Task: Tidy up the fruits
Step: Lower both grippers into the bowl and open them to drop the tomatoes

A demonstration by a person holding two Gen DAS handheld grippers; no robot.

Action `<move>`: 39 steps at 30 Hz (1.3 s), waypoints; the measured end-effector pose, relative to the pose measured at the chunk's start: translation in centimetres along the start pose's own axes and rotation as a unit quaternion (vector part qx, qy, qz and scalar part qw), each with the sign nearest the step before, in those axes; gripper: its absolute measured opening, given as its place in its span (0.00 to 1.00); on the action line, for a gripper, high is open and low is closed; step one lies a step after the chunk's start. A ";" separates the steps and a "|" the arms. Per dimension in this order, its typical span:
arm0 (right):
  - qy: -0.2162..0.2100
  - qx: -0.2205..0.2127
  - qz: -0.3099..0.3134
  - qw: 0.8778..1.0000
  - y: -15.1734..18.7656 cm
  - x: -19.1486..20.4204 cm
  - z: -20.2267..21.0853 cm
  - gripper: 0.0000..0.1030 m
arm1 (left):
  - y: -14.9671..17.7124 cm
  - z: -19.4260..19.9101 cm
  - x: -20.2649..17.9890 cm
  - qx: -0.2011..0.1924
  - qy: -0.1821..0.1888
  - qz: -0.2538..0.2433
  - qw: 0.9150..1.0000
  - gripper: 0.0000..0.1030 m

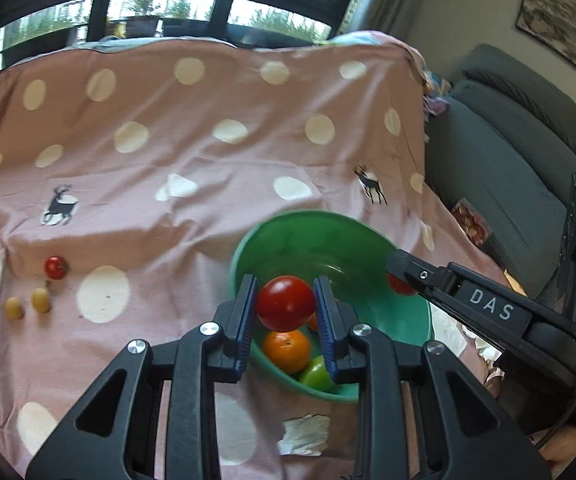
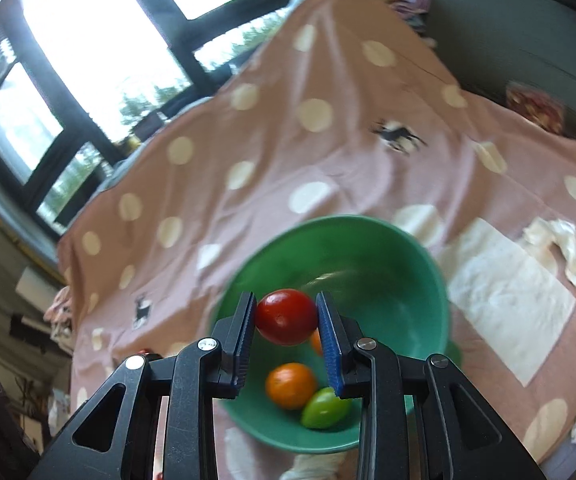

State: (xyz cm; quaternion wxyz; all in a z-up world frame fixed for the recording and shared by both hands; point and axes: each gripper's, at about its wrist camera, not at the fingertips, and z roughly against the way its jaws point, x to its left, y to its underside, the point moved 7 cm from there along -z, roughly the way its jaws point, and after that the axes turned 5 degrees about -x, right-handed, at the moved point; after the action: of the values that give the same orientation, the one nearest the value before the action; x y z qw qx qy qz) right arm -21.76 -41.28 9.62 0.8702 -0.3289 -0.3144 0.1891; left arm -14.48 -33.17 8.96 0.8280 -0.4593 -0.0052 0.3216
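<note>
Your left gripper [image 1: 286,304] pinches a round red tomato [image 1: 286,303] at lower centre of its view, over the green plastic bowl [image 1: 288,236]. Your right gripper [image 2: 287,317] pinches its own red tomato [image 2: 287,317] over the same bowl. Both views show a round orange [image 1: 287,350] and a green fruit [image 1: 317,374] inside. Only the left view shows a small cherry tomato [image 1: 55,267] and two yellowish fruits [image 1: 28,304] on the pink spotted cloth [image 1: 208,160] at left; only the right view shows crumpled white tissues [image 2: 568,256] at right.

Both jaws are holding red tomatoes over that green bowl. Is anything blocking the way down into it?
Nothing visible does. The left gripper and right gripper each clamp a red tomato above the open green bowl; an orange and green fruit lie inside, with room beside them.
</note>
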 end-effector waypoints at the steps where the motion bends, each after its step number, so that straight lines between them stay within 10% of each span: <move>1: 0.004 0.002 -0.005 1.000 0.0 -0.5 -0.2 0.32 | 0.2 -0.6 -0.4 0.007 0.003 -0.004 1.000 0.28; 25: 0.069 0.058 -0.042 0.995 1.3 -5.0 -3.0 0.32 | 3.1 -5.8 -2.5 0.092 0.031 -0.018 0.995 0.28; 39: 0.066 0.025 -0.012 0.997 0.3 -3.0 -1.5 0.43 | 0.8 -0.8 3.9 0.044 -0.017 0.028 0.999 0.67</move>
State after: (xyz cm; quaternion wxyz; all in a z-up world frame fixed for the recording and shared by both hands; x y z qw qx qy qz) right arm -22.95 -43.35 7.30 0.8992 -0.3150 -0.2556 0.1641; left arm -11.60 -31.43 6.72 0.8379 -0.4172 0.0079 0.3518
